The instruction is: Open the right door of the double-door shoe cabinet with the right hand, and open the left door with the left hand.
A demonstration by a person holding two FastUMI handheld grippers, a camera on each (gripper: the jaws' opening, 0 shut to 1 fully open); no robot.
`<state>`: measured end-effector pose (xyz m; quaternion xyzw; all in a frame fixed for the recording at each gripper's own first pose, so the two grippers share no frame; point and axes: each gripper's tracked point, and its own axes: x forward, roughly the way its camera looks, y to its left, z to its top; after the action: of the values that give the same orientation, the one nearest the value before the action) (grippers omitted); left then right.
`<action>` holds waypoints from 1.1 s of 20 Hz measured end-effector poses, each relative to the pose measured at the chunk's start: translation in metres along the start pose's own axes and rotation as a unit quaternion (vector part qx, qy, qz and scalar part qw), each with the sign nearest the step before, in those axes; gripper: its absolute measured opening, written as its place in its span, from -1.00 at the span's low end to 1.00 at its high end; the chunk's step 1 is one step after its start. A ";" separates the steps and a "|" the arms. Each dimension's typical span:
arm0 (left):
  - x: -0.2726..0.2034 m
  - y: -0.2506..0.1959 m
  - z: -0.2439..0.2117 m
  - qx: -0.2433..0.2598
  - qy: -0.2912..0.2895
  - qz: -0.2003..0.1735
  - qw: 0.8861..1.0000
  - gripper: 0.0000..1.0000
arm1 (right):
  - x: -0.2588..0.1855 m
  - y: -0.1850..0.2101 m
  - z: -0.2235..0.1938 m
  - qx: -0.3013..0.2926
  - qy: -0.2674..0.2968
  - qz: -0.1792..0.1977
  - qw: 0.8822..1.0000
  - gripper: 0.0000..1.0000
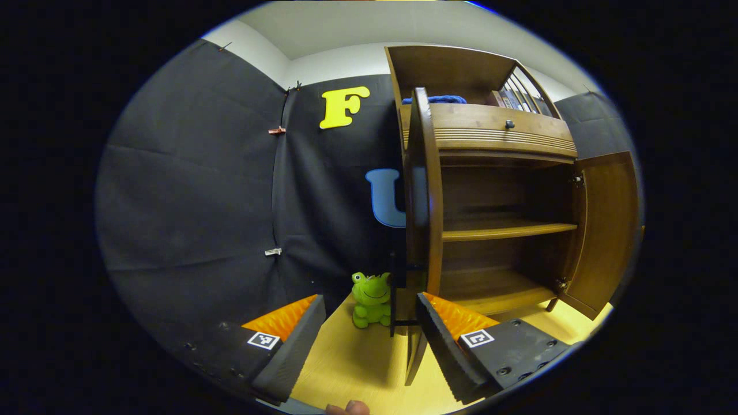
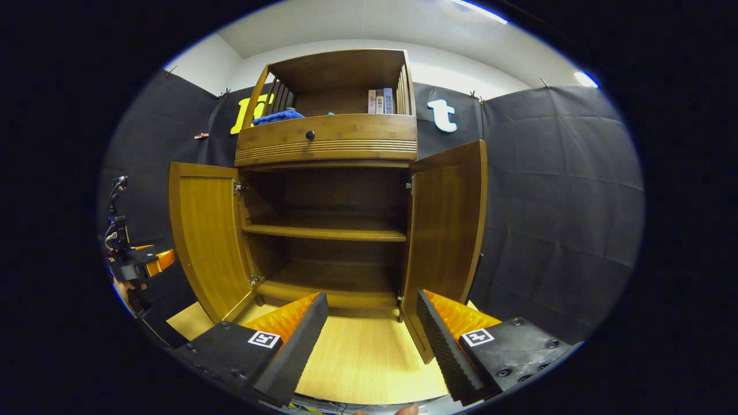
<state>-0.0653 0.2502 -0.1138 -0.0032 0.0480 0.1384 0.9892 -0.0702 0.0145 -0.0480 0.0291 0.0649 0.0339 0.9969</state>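
In the right gripper view the shoe cabinet (image 2: 328, 190) stands at 12 o'clock on the table (image 2: 357, 357), against the booth wall. Its left door (image 2: 207, 242) swings out toward 9 o'clock, its right door (image 2: 447, 230) toward 3 o'clock. Between them a shelf (image 2: 326, 230) lies above the cabinet floor. A drawer (image 2: 328, 138) sits over the doors; above it, books (image 2: 380, 101) stand at 1 o'clock, a cloth (image 2: 277, 117) at 11. In the left gripper view a frog toy (image 1: 371, 298) sits on the table, left of the left door's edge
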 end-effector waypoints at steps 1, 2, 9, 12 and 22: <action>-0.005 -0.007 0.004 0.002 -0.002 0.000 1.000 0.99 | 0.002 -0.002 0.002 0.003 -0.002 0.004 1.000 0.96; -0.011 -0.016 0.007 0.001 -0.003 -0.001 1.000 0.99 | 0.004 -0.003 0.003 0.006 -0.003 0.008 1.000 0.96; -0.038 -0.089 0.033 0.007 -0.017 -0.032 0.999 0.95 | 0.005 -0.021 0.011 0.016 -0.011 0.030 0.999 0.96; -0.040 -0.118 0.038 0.007 -0.013 -0.041 0.999 0.99 | 0.011 -0.023 0.013 0.015 -0.011 0.039 0.999 0.96; -0.046 -0.203 0.078 0.014 -0.039 -0.082 0.996 0.99 | 0.017 -0.015 0.020 0.033 -0.023 0.060 0.997 0.96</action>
<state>-0.0461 0.0442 -0.0332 0.0120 0.0110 0.0565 0.9983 -0.0493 -0.0006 -0.0313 0.0663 0.0411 0.0913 0.9928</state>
